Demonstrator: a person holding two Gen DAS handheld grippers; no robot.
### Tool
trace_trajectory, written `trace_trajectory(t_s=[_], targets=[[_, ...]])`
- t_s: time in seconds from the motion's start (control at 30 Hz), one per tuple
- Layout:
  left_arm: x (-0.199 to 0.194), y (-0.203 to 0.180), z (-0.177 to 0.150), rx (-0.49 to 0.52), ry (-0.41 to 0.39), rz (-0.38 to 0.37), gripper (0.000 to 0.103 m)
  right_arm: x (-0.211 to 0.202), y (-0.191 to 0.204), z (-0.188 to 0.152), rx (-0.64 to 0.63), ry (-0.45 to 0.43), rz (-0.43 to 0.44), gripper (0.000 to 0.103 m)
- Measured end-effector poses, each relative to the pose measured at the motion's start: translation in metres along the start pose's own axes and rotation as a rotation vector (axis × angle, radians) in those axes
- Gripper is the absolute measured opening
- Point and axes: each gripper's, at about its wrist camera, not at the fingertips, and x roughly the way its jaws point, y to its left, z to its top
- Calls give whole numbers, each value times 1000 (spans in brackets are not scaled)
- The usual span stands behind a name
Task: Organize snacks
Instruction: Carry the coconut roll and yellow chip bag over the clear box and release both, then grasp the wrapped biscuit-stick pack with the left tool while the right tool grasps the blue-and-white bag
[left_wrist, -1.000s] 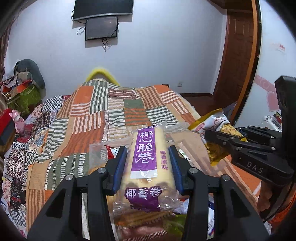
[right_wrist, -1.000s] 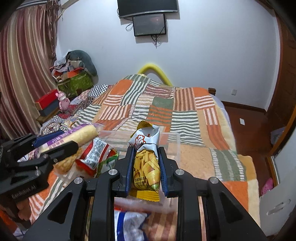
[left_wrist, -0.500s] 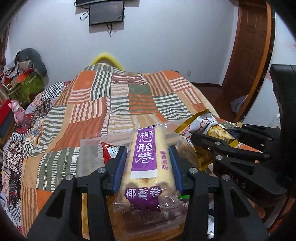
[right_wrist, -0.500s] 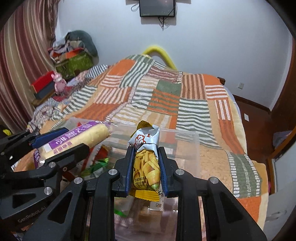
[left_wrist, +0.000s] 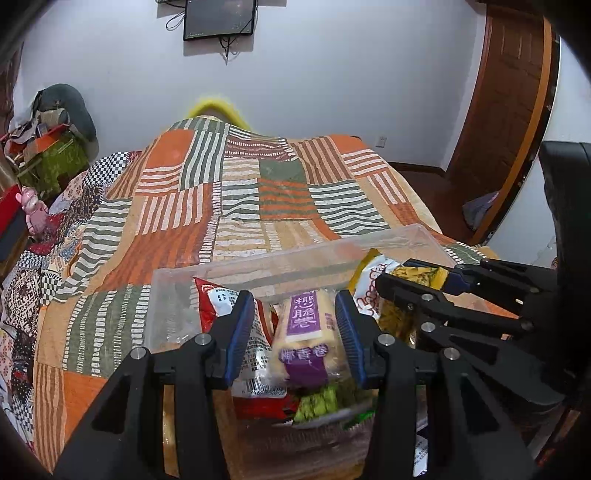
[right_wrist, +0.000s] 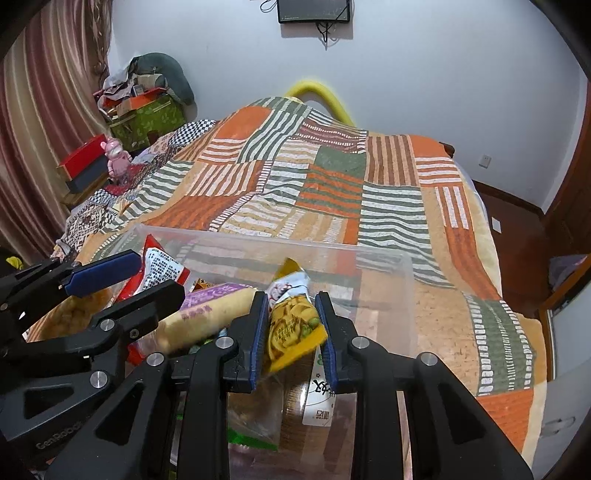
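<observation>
A red-and-white foil snack bag leans just left of the left gripper, against the outer face of its left finger. The blue-padded fingers stand apart, and the cream wafer-roll pack with a purple label lies loose between them, with a gap to each pad. Both sit inside the clear plastic storage bin on the patchwork bed quilt. To the right, the right gripper has its fingers slightly apart around the yellow-and-white chip packet, which tilts between them above the bin; whether they press on it, I cannot tell.
</observation>
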Motion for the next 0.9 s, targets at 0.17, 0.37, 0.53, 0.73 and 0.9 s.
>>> trace_trajectory(t_s=[0.17,0.37,0.53,0.73,0.9], targets=[[-6,5,0,-30,11,-16,46,-5,-1,-1,2,-4,0,38],[-30,4,-2,-26,-20,-20,46,-25,2,-3,-4,-37,-2,39],[-57,1,-6,0,-42,-29,47,-48,9,-8,-13,-76,-6,47],[-92,1,-21,35,-61,-37,52,-74,17,-18,-12,-112,15,50],[-108,1,-41,82,-51,-34,58,-86,23,-33,-12,-118,30,50]])
